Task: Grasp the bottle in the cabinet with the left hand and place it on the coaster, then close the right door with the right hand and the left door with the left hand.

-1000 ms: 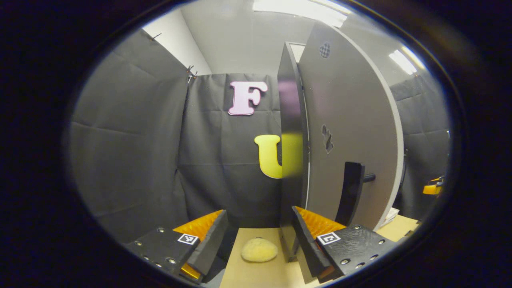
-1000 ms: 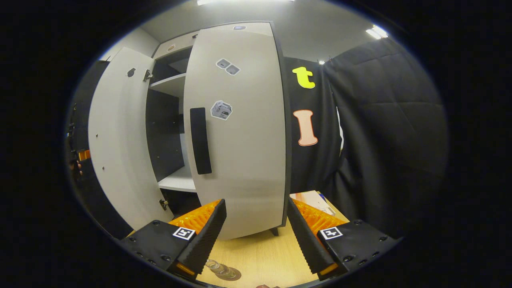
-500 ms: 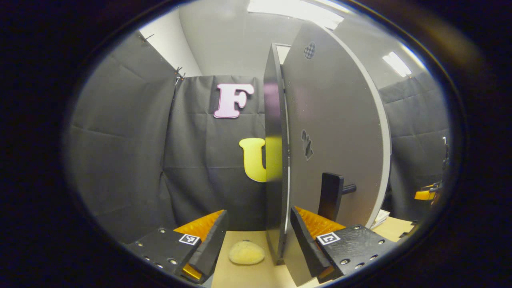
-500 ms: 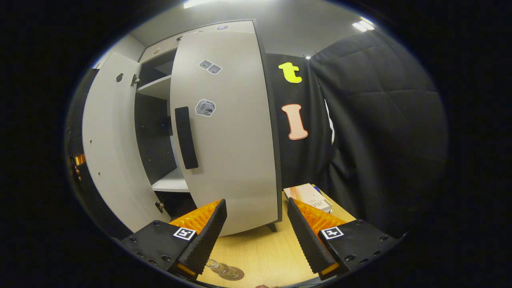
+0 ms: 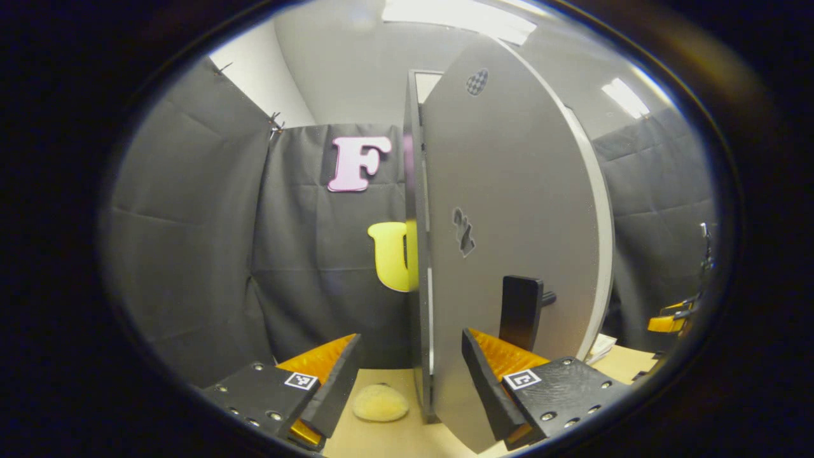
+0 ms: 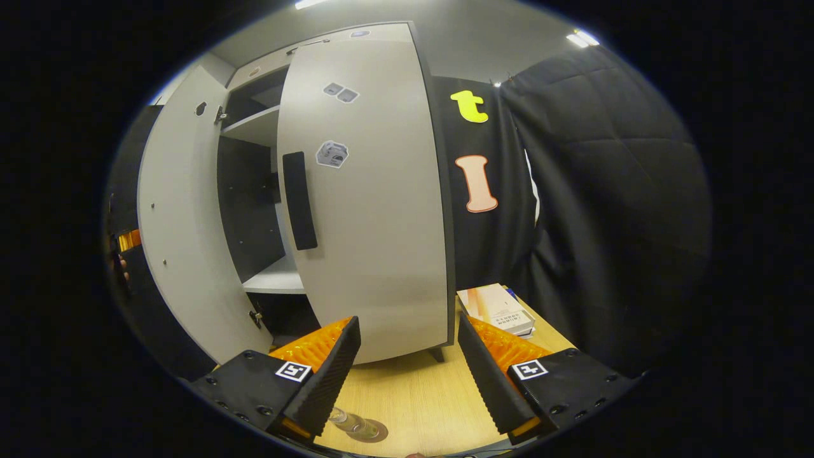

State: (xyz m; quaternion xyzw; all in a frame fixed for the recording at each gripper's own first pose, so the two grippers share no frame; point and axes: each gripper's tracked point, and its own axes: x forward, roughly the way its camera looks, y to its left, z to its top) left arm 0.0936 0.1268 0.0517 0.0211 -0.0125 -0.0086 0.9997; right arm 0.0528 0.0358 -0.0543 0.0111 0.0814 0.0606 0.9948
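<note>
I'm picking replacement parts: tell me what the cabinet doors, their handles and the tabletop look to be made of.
Cabinet doors: likely laminated board, matte light grey faces with dark edges. Handle: flat black bar, matte, probably plastic or painted metal; cannot tell which. Tabletop: pale wood-look surface with fine grain lines, probably laminate or veneer.

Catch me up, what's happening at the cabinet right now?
A person works a claw in each hand at a grey cabinet on a wooden table. The bottle already stands on the coaster near the right claw, which is open and holds nothing. The right door looks closed or nearly so. The left door is still open, with the open left claw at its outer face near the black handle. A yellow sponge lies on the table.
</note>
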